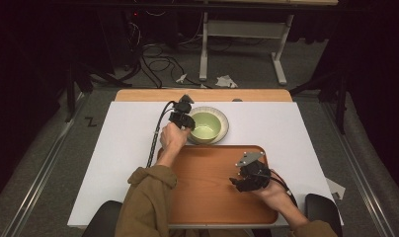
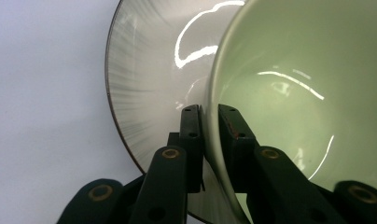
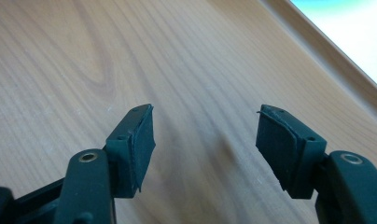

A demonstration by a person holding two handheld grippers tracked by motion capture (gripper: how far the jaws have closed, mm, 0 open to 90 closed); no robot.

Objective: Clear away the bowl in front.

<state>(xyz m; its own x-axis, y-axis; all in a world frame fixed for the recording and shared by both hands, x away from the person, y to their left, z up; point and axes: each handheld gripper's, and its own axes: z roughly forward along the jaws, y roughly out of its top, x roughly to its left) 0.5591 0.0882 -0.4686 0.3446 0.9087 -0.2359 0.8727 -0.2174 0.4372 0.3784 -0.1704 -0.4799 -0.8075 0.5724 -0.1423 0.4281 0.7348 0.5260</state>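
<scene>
A pale green bowl stands on a grey saucer at the middle back of the white table. My left gripper reaches it from the left and is shut on the bowl's near-left rim. In the left gripper view the bowl has its thin wall pinched between the two pads of the left gripper, one jaw inside and one outside, above the saucer. My right gripper hovers over the wooden tray; the right gripper stands open over the bare tray, nothing between its jaws.
The white tabletop lies free to the left and right of the tray. A wooden strip runs along the table's far edge. Beyond it are cables and a white table frame on the floor.
</scene>
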